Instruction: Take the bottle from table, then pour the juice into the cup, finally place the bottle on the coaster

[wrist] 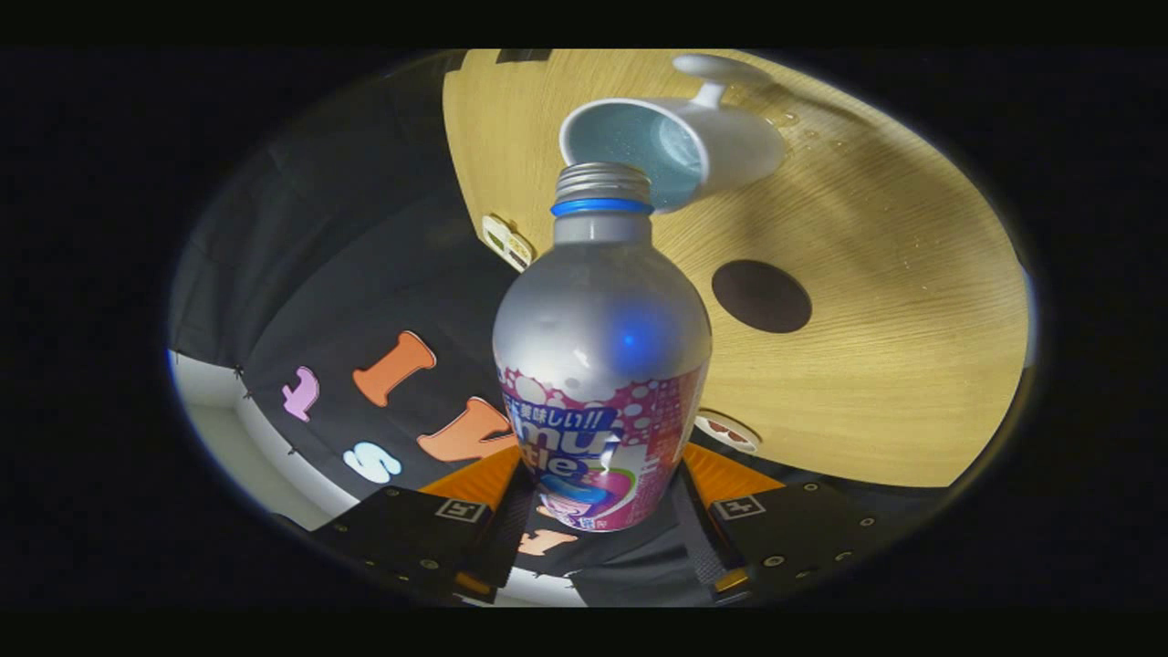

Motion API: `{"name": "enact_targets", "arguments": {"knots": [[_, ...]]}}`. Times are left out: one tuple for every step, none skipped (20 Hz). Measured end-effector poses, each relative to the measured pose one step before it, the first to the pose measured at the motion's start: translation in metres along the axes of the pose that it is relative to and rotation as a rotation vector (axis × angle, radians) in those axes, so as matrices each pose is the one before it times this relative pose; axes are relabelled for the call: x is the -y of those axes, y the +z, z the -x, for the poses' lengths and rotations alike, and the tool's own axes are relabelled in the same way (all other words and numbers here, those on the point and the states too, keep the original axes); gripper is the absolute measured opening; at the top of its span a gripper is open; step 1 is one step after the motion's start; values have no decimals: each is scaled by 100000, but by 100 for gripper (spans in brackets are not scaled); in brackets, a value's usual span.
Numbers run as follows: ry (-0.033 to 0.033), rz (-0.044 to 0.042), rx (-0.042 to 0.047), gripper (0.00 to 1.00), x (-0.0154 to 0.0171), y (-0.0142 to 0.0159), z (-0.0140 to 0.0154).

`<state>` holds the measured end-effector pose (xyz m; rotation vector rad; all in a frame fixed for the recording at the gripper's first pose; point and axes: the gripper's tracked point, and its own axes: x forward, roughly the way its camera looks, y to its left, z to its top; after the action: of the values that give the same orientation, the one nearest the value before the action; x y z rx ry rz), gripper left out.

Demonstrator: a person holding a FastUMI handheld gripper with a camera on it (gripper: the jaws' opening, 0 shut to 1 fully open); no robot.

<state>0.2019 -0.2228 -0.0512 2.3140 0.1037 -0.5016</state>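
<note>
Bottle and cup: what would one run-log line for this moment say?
phase: pouring | gripper: shut on bottle | bottle: tipped, open mouth at cup rim | coaster: bare, on table

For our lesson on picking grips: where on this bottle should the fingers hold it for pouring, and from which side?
Grip the bottle on its wide lower body, one finger on each side, as the gripper has it now. The sides there are broad and straight, and the narrow neck stays free at the cup.

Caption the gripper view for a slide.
Gripper shut on the silver bottle, tipping its open mouth to the white cup over the wooden table, dark coaster beside.
</note>
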Motion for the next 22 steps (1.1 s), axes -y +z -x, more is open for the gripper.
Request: {"name": "enact_targets", "arguments": {"knots": [[-327, 1672, 260, 75, 308, 71, 18], [-125, 1975, 579, 75, 25, 254, 37], [-433, 2859, 484, 75, 198, 174, -93], [-308, 3788, 1007, 75, 408, 198, -69], [178, 4410, 1007, 75, 331, 193, 88], [1023, 4945, 817, 75, 158, 119, 19], [3098, 4822, 682, 75, -413, 66, 157], [3273, 5415, -72, 75, -567, -140, 218], [308, 6585, 1175, 74, 267, 60, -74], [-1298, 7831, 1188, 74, 615, 11, -27], [-2127, 7724, 1226, 74, 612, 36, 47], [-1212, 7830, 1211, 75, 354, 29, 7], [-1000, 8092, 1104, 75, 192, -23, 262], [-1464, 8200, 1277, 75, 339, 16, 33], [-1218, 8208, 614, 74, 308, -60, 47], [-465, 7791, 919, 74, 137, -25, 110], [-1199, 7478, 1392, 75, 52, 45, -22], [-1333, 7827, 1635, 75, 71, 176, -182], [-1358, 8093, 1103, 75, 135, -20, -176], [-336, 8045, 1494, 75, -82, 45, -317], [1083, 7609, 1178, 75, -536, 26, -418], [-721, 7545, 1260, 75, -335, 123, -260]]}}
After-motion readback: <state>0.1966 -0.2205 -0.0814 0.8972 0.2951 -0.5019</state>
